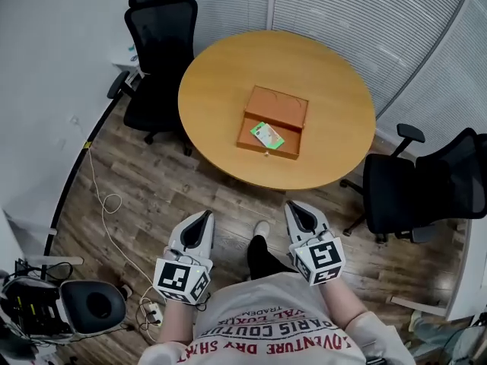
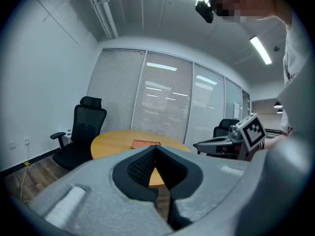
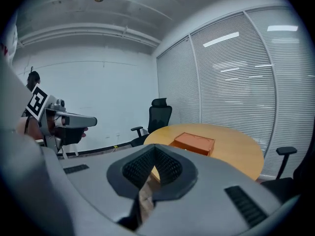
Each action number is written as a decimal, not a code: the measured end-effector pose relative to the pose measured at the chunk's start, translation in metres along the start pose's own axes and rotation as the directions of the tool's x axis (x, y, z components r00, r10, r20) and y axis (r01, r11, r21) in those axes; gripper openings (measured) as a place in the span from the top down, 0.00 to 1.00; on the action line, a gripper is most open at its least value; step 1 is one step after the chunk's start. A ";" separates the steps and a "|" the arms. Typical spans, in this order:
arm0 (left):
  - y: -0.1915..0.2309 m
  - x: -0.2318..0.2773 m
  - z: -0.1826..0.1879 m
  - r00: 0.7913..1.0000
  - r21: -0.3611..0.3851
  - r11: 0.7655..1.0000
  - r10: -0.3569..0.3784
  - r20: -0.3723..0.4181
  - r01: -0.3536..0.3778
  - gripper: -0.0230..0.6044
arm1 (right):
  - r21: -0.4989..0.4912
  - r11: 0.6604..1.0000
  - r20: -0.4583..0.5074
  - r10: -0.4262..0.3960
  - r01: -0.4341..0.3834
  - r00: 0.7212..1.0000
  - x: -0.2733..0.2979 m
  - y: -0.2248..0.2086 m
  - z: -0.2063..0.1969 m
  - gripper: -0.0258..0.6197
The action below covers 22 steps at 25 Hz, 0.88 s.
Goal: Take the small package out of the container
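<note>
Looking at this one, the task basically hasn't kicked off yet, I'd say. The small package [image 1: 267,135], a green-and-white thing, sits inside the open part of the orange container [image 1: 280,106], which is roughly in the middle of the round wooden table [image 1: 228,74]. The person stands well back from the table with both tools held in close to the body. The left gripper [image 1: 204,217] has its jaws pressed together with nothing in them, and the right gripper [image 1: 295,207] is the same: tips together, empty. Both gripper views just look over the closed tips toward the table in the distance. So everything's left to do: walk up, reach into the container, pinch the package, lift it out. Count-wise: one table, one container, one package, two grippers. Chairs, I count one black office chair [image 1: 160,36] on the far left of the table and one black chair [image 1: 415,188] on the right; there may be a second behind it, can't tell for sure.
</note>
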State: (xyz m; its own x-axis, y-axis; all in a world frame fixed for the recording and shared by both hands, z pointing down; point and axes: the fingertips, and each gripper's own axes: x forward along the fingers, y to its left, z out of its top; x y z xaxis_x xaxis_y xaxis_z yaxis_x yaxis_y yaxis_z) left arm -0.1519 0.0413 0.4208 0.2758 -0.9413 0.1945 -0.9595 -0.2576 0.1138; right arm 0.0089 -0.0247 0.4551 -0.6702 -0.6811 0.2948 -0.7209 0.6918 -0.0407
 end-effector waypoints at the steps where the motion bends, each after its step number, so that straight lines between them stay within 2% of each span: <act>1: 0.005 0.015 0.005 1.000 0.001 1.000 -0.007 -0.003 0.007 0.95 | 0.005 1.000 -0.003 -0.004 0.004 1.000 0.012 -0.010 0.005 0.95; 7: 0.040 0.106 0.043 0.999 0.028 0.999 -0.032 0.003 0.032 0.95 | 0.021 1.000 -0.008 -0.021 0.022 1.000 0.082 -0.071 0.033 0.95; 13: 0.050 0.185 0.072 0.997 0.139 0.988 -0.072 0.002 0.071 0.95 | 0.032 0.999 -0.009 -0.024 0.024 1.000 0.144 -0.130 0.058 0.95; 19: 0.069 0.236 0.088 0.995 0.126 0.987 -0.104 0.003 0.102 0.95 | 0.035 0.998 -0.010 -0.043 0.043 0.999 0.173 -0.154 0.070 0.95; 22: 0.073 0.258 0.093 0.990 0.120 0.983 -0.143 0.002 0.142 0.95 | 0.015 0.999 -0.045 -0.043 0.044 0.998 0.184 -0.159 0.067 0.95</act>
State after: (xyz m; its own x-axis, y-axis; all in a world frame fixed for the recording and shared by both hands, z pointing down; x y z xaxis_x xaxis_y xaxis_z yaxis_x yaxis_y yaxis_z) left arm -0.1563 -0.2410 0.3882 0.4101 -0.8953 0.1740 -0.9106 -0.4127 0.0228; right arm -0.0120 -0.2761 0.4519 -0.6298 -0.6990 0.3386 -0.7523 0.6575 -0.0421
